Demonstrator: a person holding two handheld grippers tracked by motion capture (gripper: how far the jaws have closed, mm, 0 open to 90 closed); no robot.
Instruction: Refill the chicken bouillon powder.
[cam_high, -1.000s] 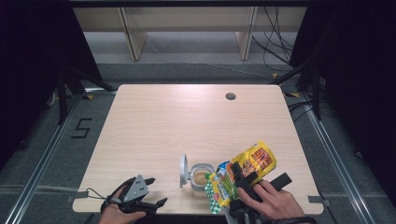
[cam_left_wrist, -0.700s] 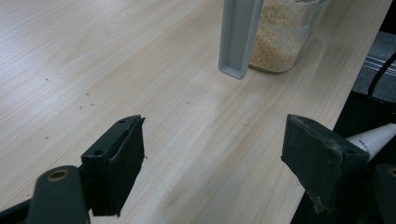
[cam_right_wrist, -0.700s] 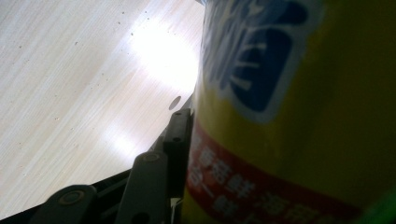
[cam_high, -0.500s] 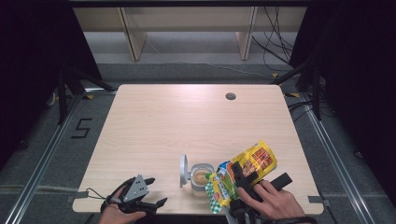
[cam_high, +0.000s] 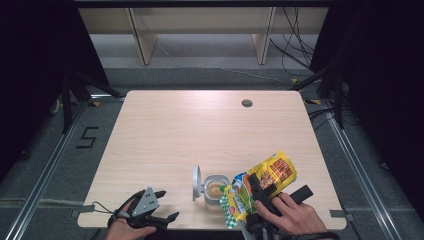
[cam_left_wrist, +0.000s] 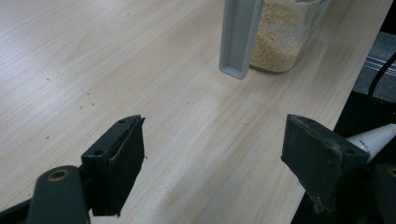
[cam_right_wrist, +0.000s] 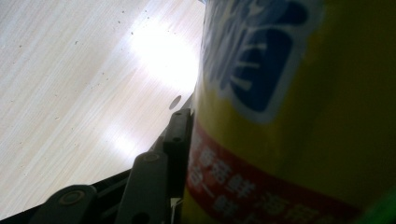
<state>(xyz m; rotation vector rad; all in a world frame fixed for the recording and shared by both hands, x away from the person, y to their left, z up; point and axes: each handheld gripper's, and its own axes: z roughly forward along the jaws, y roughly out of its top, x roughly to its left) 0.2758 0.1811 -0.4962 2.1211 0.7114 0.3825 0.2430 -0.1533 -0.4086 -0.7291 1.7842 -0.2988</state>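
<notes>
Snack bag (cam_high: 260, 187) tilted over open jar (cam_high: 215, 190) near table (cam_high: 200, 130) front edge, clamped in right gripper (cam_high: 257, 192), left gripper (cam_high: 150, 212) wide open, empty, at front left corner.

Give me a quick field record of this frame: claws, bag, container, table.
left claw: open, nothing between the jaws, low over the table near its front edge
right claw: shut on the snack bag
snack bag: yellow and green, tilted, its lower end over the container's mouth
container: clear, part full of pale crumbs, grey lid flipped up on its left
table: light wood, round hole near the far edge
</notes>
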